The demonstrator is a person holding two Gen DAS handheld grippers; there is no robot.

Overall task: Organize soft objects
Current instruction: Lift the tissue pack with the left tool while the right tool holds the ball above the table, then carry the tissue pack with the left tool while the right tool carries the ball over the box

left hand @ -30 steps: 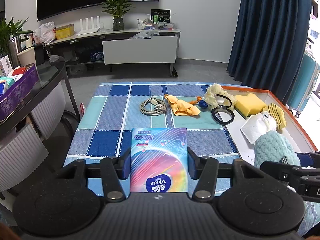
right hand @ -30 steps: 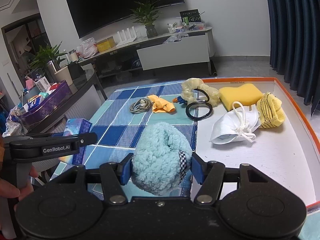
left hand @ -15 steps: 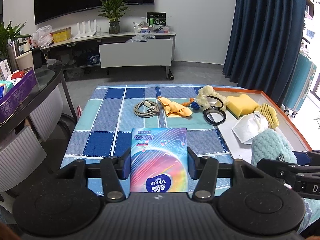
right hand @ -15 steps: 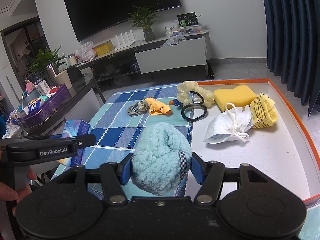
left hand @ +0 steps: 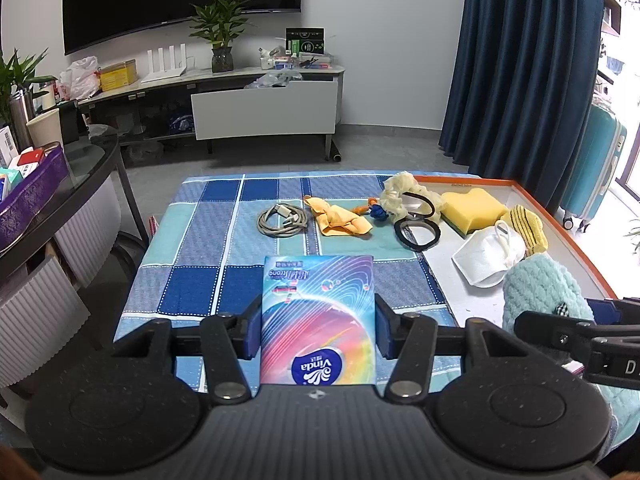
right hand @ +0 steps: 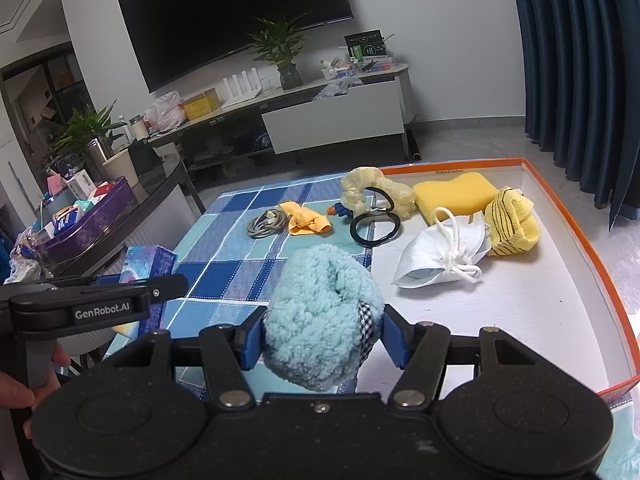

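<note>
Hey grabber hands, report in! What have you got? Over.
Left gripper shut on Vinda tissue pack. Right gripper shut on fluffy blue toy. White tray ahead, path clear.

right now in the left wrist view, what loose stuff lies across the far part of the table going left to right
grey coiled cable → orange cloth → black hair ring → yellow sponge → yellow striped cloth

Bright, sharp daylight; fisheye-bent edges
</note>
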